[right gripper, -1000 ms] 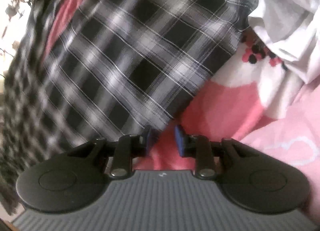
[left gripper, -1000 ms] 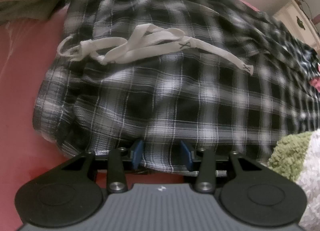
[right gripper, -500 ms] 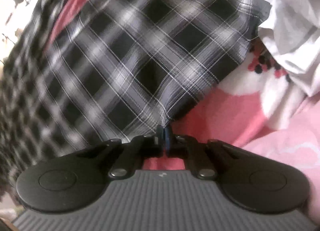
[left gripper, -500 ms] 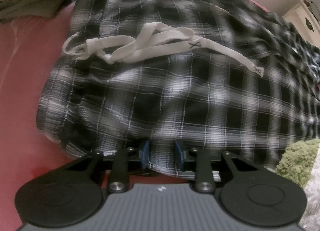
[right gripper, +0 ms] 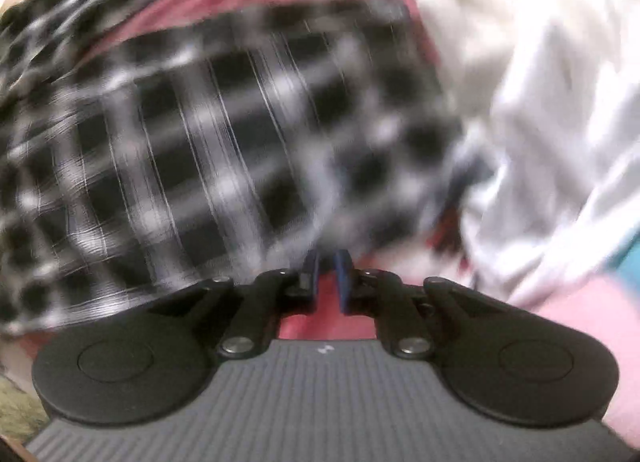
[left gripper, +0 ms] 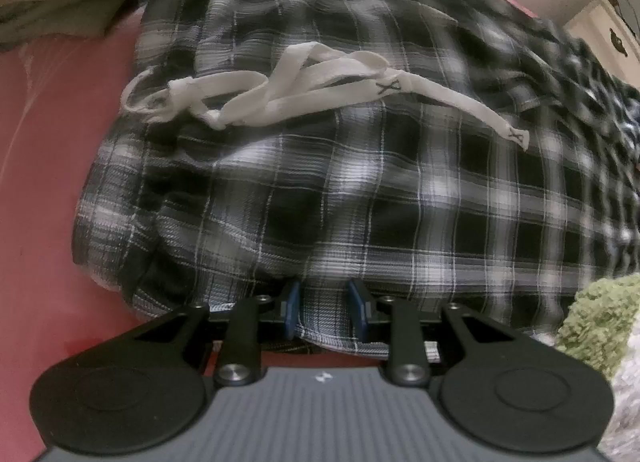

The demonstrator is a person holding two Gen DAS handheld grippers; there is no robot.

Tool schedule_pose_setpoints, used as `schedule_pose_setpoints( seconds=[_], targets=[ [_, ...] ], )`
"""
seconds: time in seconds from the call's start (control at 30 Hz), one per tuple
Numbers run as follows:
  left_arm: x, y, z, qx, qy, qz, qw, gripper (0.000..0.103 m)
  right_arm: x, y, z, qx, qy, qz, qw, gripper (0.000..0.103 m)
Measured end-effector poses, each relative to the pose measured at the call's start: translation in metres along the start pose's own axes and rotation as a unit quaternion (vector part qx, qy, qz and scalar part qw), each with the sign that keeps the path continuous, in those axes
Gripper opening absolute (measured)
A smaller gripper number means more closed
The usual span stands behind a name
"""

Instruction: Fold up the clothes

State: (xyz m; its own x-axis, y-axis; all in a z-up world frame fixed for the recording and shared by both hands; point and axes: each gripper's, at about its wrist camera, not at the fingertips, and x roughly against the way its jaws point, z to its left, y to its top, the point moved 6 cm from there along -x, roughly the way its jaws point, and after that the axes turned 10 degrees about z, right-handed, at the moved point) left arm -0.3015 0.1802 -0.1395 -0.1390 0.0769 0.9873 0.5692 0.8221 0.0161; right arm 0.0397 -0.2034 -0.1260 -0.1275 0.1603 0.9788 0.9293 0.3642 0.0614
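The plaid trousers (left gripper: 360,190) lie mostly unfolded on the bed (left gripper: 36,182): left gripper (left gripper: 323,304) jaws clamp their hem at lower centre, while right gripper (right gripper: 326,268) jaws are opening, cloth between them indistinct through blur.

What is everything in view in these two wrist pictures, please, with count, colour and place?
plaid garment: one, black and white, spread on the sheet, centre of both views
drawstring: one, white, loose on top of the garment
sheet: one, red-pink, under the garment
fuzzy cloth: one, green, right edge of the left view
white cloth: one heap, right of the garment in the right view
cabinet: one, cream, far upper right
left gripper: one, black with blue fingers, closed on the garment's hem
right gripper: one, same colours, fingers opening at the garment's edge; sheet shows through the gap
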Motion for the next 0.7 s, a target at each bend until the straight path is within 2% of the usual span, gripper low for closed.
schedule_pose_setpoints(
  seconds=[0.07,0.17,0.3,0.47,0.5,0.6,0.7],
  targets=[
    [-0.001,0.008,-0.013,0.002,0.001,0.002,1.0,0.029,-0.001,0.042,0.021,0.044,-0.026,-0.011,0.999,0.008],
    [0.0,0.014,-0.021,0.006,0.002,0.002,1.0,0.028,-0.034,0.04,-0.016,0.102,-0.065,0.005,0.993,0.008],
    [0.005,0.017,-0.021,0.009,0.001,0.001,1.0,0.028,-0.072,0.017,-0.082,0.117,-0.067,0.105,0.985,0.007],
    [0.028,0.019,-0.013,0.005,0.014,-0.017,0.9997,0.032,-0.055,0.008,-0.069,0.226,-0.155,0.153,0.949,0.008],
    [0.033,0.019,-0.008,0.01,0.019,-0.024,0.9995,0.032,-0.048,0.009,-0.067,0.24,-0.164,0.147,0.945,0.008],
    [0.046,0.025,0.003,0.032,0.024,-0.051,0.9979,0.032,-0.009,0.032,-0.05,0.228,-0.132,0.071,0.962,0.009],
    [0.048,0.033,0.001,0.042,0.017,-0.07,0.9965,0.032,0.027,0.061,-0.007,0.216,-0.034,-0.027,0.975,0.012]
  ],
)
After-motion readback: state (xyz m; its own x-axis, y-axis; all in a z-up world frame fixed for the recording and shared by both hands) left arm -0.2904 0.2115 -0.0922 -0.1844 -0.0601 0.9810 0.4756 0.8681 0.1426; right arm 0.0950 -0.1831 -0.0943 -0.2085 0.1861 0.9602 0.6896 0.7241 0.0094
